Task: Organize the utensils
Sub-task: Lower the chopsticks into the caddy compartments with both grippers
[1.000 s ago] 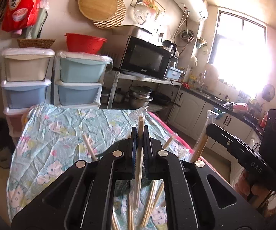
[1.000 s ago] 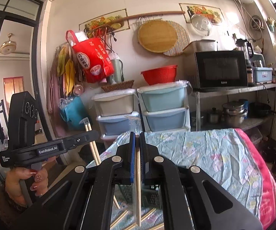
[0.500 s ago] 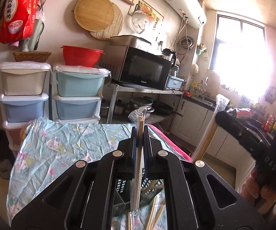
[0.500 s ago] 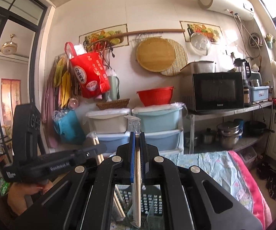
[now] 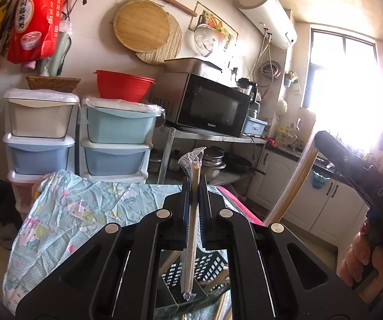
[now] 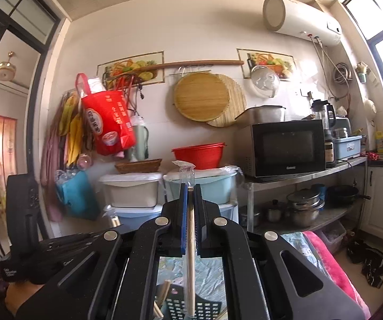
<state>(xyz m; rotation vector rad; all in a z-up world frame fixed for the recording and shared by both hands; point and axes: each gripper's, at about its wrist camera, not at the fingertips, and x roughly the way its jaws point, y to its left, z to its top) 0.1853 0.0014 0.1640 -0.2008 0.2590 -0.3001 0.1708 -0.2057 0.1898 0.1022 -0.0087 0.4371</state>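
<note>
- Left tongs (image 5: 194, 186) clenched on wrapped chopsticks (image 5: 191, 229), centre of frame, lower tip over the black slotted basket (image 5: 207, 264) at bottom centre
- Right tongs (image 6: 190, 194) clenched on another wrapped pair (image 6: 190, 253); its tip hangs over the same basket (image 6: 191, 308); patterned cloth covers the worktop (image 5: 66, 218)

The black slotted basket (image 5: 191, 274) sat directly beneath both tongs; wooden chopsticks (image 6: 162, 297) already leaned in its left part, narrowing that side; beyond the basket the cloth-covered worktop (image 5: 66, 221) lay bare; right of the basket, the right tongs (image 5: 318, 144) and their wrapped chopsticks (image 5: 295, 184) crossed the space; behind the basket stacked drawers (image 5: 117, 144) closed off the far edge.
</note>
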